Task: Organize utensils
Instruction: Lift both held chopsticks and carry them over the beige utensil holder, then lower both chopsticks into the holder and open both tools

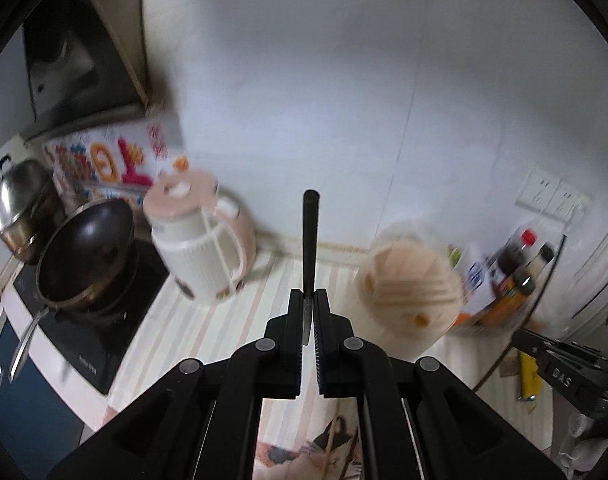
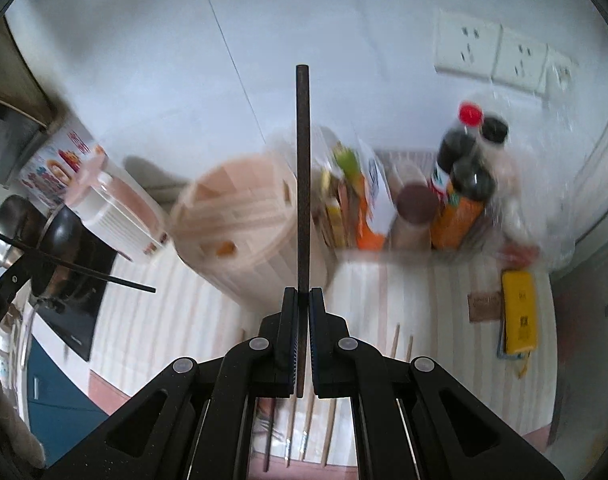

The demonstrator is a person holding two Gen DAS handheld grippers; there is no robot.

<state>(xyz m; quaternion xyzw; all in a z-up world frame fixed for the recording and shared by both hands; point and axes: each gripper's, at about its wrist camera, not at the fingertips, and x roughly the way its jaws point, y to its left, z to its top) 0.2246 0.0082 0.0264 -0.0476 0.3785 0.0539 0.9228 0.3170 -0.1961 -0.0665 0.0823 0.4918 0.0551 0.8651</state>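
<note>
Halfway-ish: both tongs carrying chopsticks
Left tongs [image 1: 309, 300] and right tongs [image 2: 303, 300] each pinch 1 dark chopstick [image 2: 303, 180]; holder [image 2: 240, 216] at 11 o'clock, loose chopsticks [image 2: 310, 432] left on counter [image 2: 424, 300].

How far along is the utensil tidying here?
Done: pale sticks already stand in the round pink holder. In hand: left gripper and right gripper each clamp a dark chopstick. Left: several wooden chopsticks lie on the striped counter.

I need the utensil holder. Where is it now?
The wooden utensil holder stands on the striped counter, centre of the right wrist view, between the white kettle and the sauce bottles.
</note>
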